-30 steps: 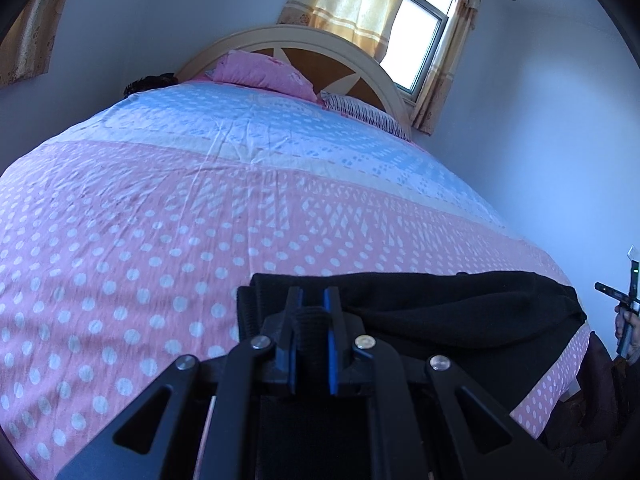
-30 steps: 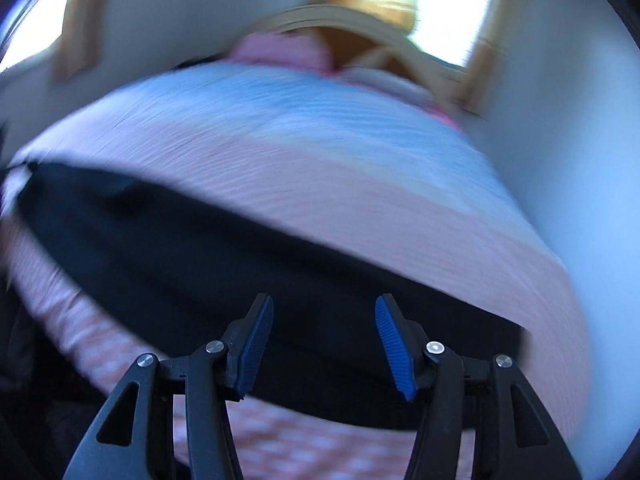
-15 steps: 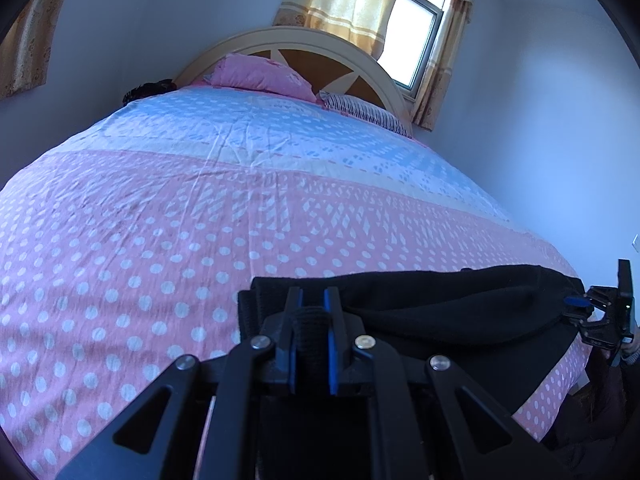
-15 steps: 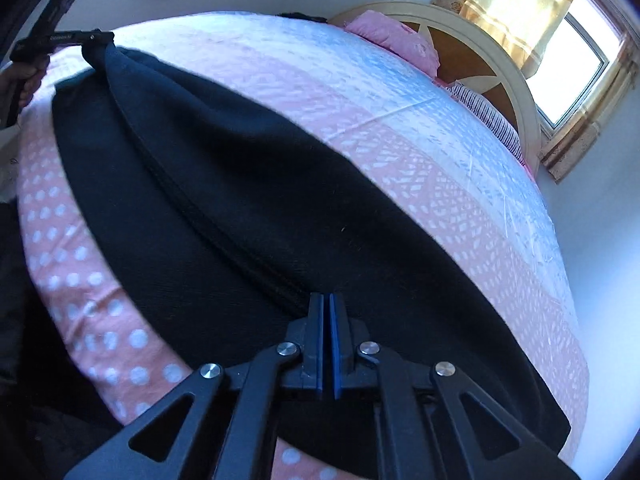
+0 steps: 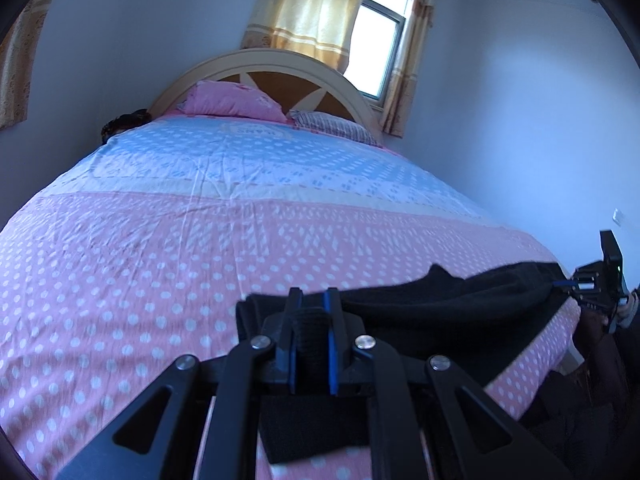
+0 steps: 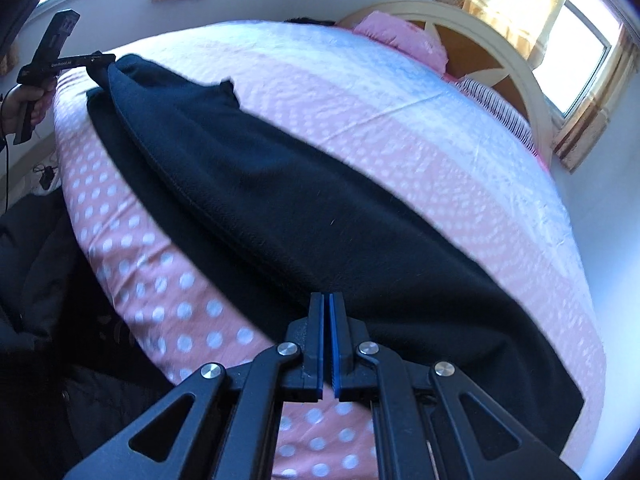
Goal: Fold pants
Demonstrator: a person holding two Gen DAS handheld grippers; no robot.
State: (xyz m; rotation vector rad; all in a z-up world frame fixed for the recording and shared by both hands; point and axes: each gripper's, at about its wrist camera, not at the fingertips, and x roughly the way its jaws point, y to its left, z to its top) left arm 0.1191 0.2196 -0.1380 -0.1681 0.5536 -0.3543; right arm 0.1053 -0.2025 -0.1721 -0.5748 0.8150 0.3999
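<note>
Views: your right camera shows the whole pants (image 6: 280,200); the left shows one end.
Left gripper (image 5: 310,312): clamped on a fold of pants.
Right gripper (image 6: 325,312): closed on the other end (cloth barely visible between).
Pants: long axis across the bed's (image 5: 160,260) foot, far from the headboard (image 5: 264,64).
Room: curtained window (image 5: 376,52) behind the headboard.

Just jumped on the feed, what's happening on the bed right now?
A person is folding black pants stretched along the near edge of a polka-dot bed. The left gripper is shut on a bunch of fabric at one end, lifted a little off the bed. The right gripper is shut at the pants' edge at the other end; whether it pinches fabric is hard to tell from its own view. Between them, a top layer is raised off the layer beneath. No fold is finished yet.
</note>
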